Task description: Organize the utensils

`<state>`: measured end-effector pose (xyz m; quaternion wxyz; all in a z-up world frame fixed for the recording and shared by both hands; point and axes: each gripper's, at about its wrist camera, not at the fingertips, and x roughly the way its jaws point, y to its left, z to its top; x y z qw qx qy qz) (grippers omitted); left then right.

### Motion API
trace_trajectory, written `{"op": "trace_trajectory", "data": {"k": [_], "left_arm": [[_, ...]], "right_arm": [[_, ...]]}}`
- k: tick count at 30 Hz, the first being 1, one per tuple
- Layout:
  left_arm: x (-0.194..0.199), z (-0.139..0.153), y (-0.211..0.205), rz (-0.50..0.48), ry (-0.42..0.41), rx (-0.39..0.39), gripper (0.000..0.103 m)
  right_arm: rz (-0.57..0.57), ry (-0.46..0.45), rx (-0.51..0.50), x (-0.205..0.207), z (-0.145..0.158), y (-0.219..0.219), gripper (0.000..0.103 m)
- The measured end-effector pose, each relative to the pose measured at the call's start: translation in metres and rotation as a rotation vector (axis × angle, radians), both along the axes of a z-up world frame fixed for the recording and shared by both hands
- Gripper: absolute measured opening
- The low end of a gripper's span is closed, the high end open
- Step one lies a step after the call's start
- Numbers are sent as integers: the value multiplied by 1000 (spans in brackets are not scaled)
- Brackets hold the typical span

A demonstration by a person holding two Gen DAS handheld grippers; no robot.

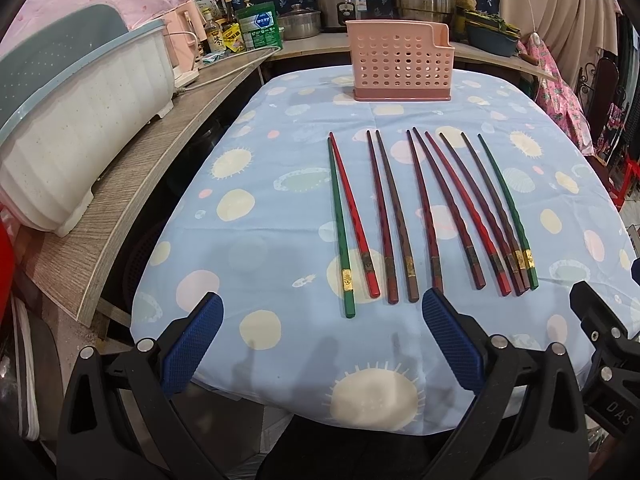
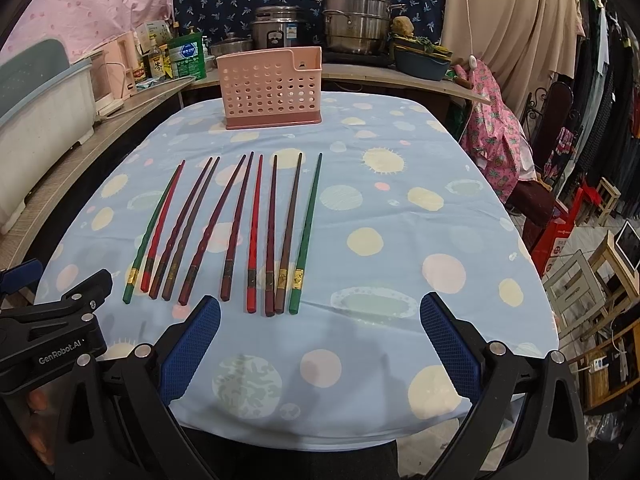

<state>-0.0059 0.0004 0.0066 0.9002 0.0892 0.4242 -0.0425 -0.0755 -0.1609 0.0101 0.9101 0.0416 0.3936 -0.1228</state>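
Ten chopsticks lie before pink holder.

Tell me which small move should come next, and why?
Probably lower the right gripper onto the green chopstick at the row's right end. Both grippers are open and empty, all chopsticks lie flat on the tablecloth, and the pink holder behind them looks empty.
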Motion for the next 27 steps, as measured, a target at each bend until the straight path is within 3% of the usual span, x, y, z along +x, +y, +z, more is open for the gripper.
{"op": "trace_trajectory", "data": {"k": [27], "left_arm": [[2,-2,3,5,9,-12,95]], "right_arm": [[-4,2,0,1,-2,1,96]]}}
